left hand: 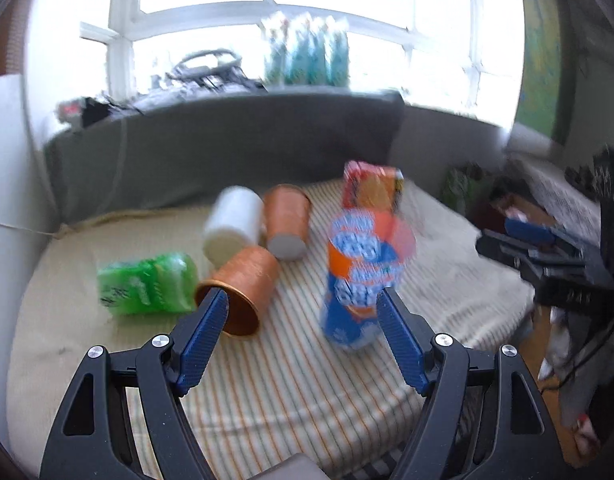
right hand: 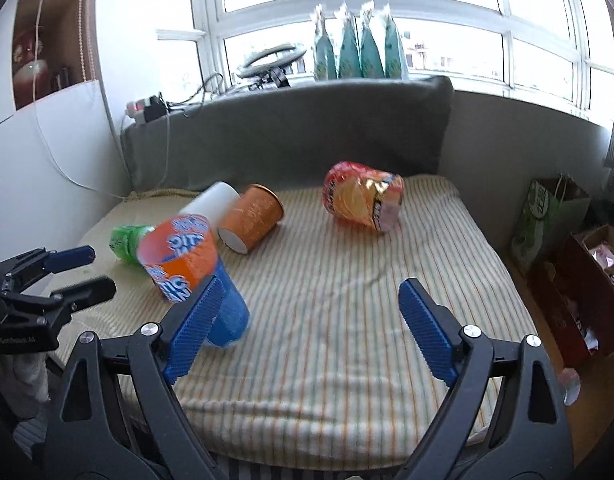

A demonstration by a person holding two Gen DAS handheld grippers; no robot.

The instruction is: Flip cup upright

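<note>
The cup (left hand: 359, 276), orange above and blue below, is seen standing on the striped cushion (left hand: 307, 392) with its mouth up, blurred and leaning slightly, so its long axis is judged near vertical and perhaps not yet settled. It lies just ahead of the left gripper (left hand: 303, 304), toward that gripper's right finger, and ahead-left of the right gripper (right hand: 311, 294), partly behind its left finger. Both sets of jaws are spread wide and nothing is held. The left gripper is judged the nearer. Two brown cups (left hand: 243, 288) (left hand: 287, 220) are seen lying on their sides further left.
</note>
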